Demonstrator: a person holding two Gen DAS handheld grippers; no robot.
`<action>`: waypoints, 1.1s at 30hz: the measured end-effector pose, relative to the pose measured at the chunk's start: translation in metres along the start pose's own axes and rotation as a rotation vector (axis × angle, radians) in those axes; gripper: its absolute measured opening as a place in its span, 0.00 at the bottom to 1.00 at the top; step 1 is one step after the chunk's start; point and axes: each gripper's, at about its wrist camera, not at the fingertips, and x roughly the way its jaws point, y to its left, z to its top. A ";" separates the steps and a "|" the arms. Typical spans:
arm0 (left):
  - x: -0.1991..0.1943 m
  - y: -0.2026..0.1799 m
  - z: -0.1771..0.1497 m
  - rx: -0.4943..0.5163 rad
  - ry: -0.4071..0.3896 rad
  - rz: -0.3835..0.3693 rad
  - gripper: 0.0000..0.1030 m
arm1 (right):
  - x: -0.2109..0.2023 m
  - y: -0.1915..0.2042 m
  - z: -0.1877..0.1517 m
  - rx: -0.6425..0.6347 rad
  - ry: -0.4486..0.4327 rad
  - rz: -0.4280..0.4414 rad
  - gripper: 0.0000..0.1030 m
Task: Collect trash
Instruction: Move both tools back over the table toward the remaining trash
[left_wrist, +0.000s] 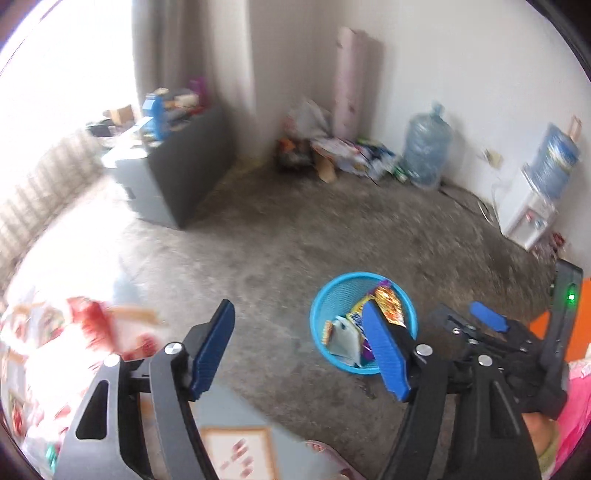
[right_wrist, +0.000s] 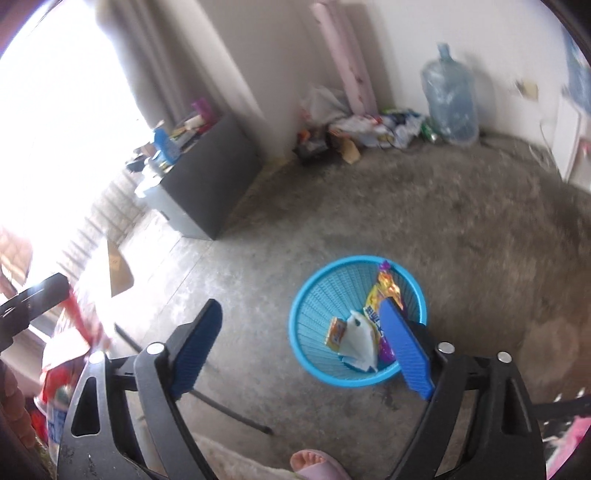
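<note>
A blue mesh basket (left_wrist: 332, 286) stands on the concrete floor and holds several snack wrappers. Among them are a white packet (right_wrist: 360, 338), an orange and yellow wrapper (right_wrist: 386, 291) and a small orange packet (right_wrist: 336, 332). My left gripper (left_wrist: 299, 354) hangs above the floor just left of the basket, open, with nothing between its blue pads. My right gripper (right_wrist: 303, 350) is also open and empty, and its right finger overlaps the basket (right_wrist: 321, 291) in the picture. Blurred red and white wrappers (left_wrist: 88, 325) lie at the lower left.
A dark cabinet (left_wrist: 184, 173) piled with clutter stands by the bright window. Litter (left_wrist: 343, 155), a pink roll and a water jug (left_wrist: 426, 147) sit along the far wall, with a water dispenser (left_wrist: 532, 206) at the right. A foot in a pink slipper (right_wrist: 314, 463) is below.
</note>
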 end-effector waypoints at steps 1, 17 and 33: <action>-0.011 0.008 -0.005 -0.019 -0.016 0.016 0.70 | -0.004 0.008 0.000 -0.016 -0.003 -0.003 0.87; -0.138 0.098 -0.063 -0.201 -0.190 0.294 0.80 | -0.053 0.102 -0.034 -0.283 -0.082 -0.016 0.92; -0.163 0.127 -0.080 -0.254 -0.224 0.384 0.82 | -0.062 0.139 -0.054 -0.478 -0.172 -0.018 0.92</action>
